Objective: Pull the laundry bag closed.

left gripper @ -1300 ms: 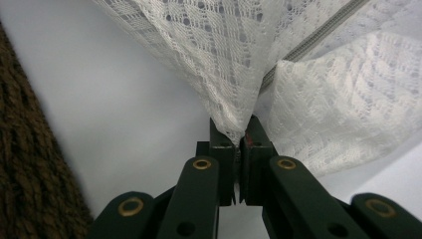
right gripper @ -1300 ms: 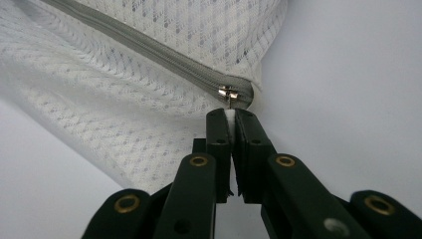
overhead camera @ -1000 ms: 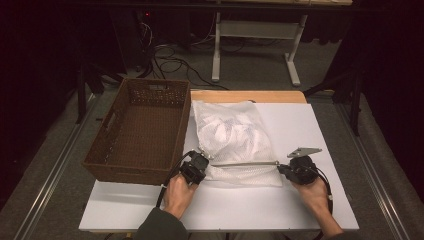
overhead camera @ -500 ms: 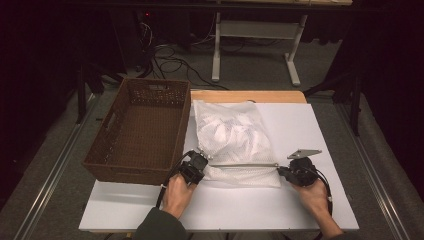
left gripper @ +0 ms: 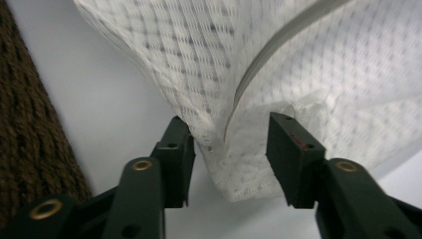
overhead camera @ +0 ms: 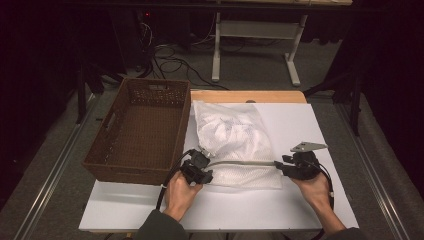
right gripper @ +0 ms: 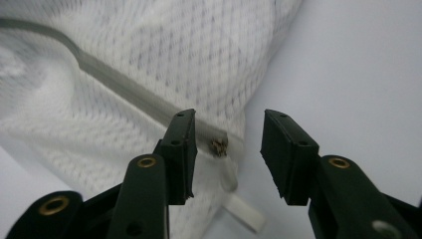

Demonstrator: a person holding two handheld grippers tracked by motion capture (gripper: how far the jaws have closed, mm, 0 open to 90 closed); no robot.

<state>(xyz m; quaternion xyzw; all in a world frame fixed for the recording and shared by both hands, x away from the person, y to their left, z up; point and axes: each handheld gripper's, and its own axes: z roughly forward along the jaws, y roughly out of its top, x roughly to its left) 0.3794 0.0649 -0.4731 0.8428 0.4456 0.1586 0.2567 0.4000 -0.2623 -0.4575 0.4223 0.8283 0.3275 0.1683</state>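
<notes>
A white mesh zip bag [overhead camera: 234, 135] lies on the white table [overhead camera: 260, 210], with something pale inside. Its grey zipper [overhead camera: 241, 163] runs along the near edge between my two grippers. My left gripper [overhead camera: 205, 161] is at the zipper's left end; in the left gripper view [left gripper: 229, 124] it is open, its jaws either side of the bag's corner [left gripper: 234, 164] without pinching it. My right gripper [overhead camera: 279, 165] is at the right end; in the right gripper view [right gripper: 228, 119] it is open, and the small metal zipper slider [right gripper: 218, 147] sits between its jaws.
A brown woven basket [overhead camera: 141, 131], with nothing in it, stands on the table's left part, close to my left gripper. Bare white table lies right of the bag and along the front edge. Desk legs and cables are on the floor behind.
</notes>
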